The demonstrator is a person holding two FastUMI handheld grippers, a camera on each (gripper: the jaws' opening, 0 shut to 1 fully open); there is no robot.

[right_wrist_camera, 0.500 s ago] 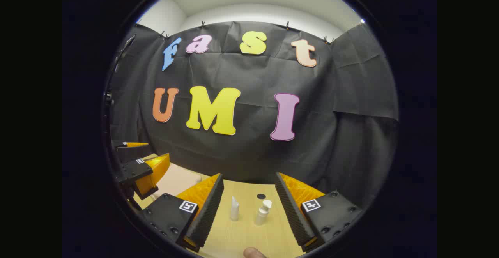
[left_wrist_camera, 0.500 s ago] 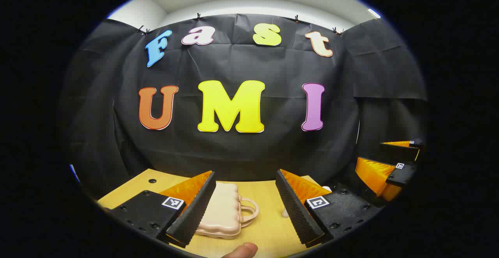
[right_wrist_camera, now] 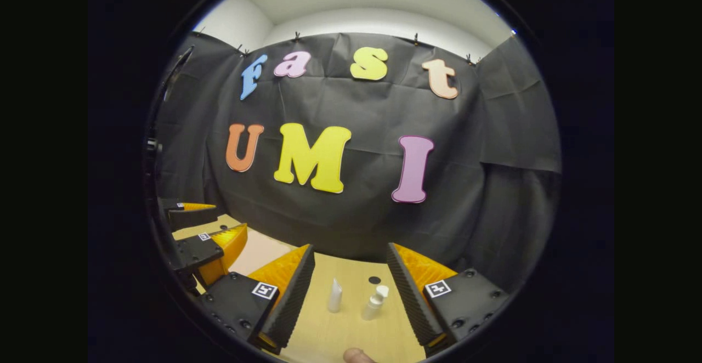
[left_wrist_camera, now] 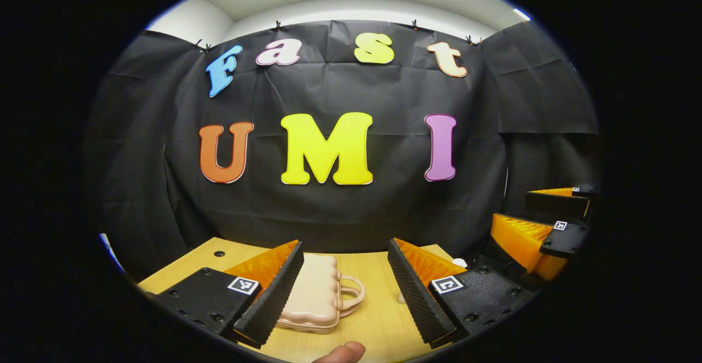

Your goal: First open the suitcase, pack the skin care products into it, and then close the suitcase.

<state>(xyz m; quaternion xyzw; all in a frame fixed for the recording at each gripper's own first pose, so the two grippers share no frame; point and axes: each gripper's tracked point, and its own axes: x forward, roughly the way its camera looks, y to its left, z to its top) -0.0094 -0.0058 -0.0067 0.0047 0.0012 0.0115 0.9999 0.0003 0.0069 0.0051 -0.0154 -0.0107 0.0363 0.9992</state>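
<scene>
A: Where does the suitcase (left_wrist_camera: pixel 318 297) sit?

B: Flat on the counter (left_wrist_camera: pixel 378 324), lid down, handle (left_wrist_camera: pixel 352 293) pointing toward the counter's right side in the left gripper view. It lies just ahead of the left hand-held gripper (left_wrist_camera: pixel 345 291), partly behind its left finger. Nothing is opened yet, so I judge that opening it is the step in hand.

A: And the hand-held grippers?

B: Both have their jaws spread wide and carry nothing. The right hand-held gripper (right_wrist_camera: pixel 351 297) looks toward the two skin care items: a small tube (right_wrist_camera: pixel 334 296) and a pump bottle (right_wrist_camera: pixel 374 302), standing near each other, toward the far edge of the counter.

A: How to open it well?

B: Probably bring the left one down to steady the shell, and let the right one work along the handle side, where the lid seam likely runs. The latch is too small to see. Lift slowly; the light case may slide.

A: Risks?

B: Sweeping toward the bottles could tip them.
</scene>
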